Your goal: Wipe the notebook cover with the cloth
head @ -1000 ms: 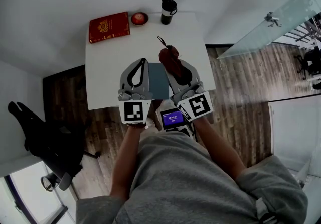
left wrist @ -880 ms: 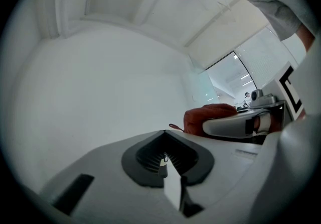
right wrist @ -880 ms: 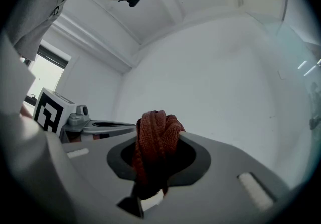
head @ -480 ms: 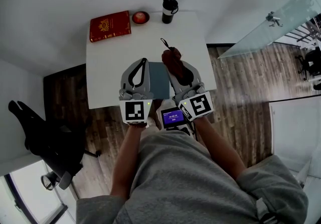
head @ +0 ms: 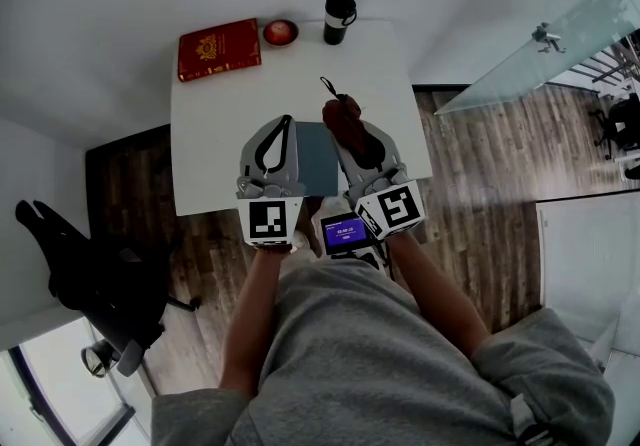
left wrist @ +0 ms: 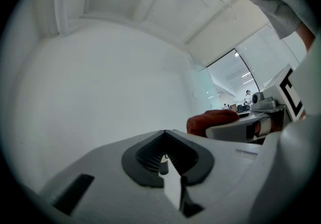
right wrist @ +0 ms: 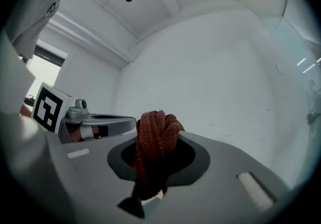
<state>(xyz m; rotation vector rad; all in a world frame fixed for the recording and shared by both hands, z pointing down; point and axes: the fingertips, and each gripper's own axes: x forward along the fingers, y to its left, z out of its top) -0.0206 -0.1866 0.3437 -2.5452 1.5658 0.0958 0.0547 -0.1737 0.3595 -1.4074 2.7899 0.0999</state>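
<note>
A grey-blue notebook [head: 316, 160] lies flat near the front edge of the white table [head: 215, 139], between my two grippers. My left gripper [head: 284, 124] rests just left of the notebook, jaws shut with nothing between them [left wrist: 164, 156]. Just right of the notebook, my right gripper [head: 347, 130] is shut on a bunched red-brown cloth [head: 341, 112]. The cloth [right wrist: 156, 137] bulges up out of the right gripper [right wrist: 150, 170], and a dark cord trails from it across the table. The cloth [left wrist: 211, 120] also shows in the left gripper view. Neither gripper view shows the notebook.
A red book [head: 218, 51], a small red round dish [head: 279, 33] and a black bottle [head: 337, 19] stand along the table's far edge. A small lit screen [head: 343, 230] sits at the person's chest. A black chair [head: 85, 279] stands on the wooden floor at left.
</note>
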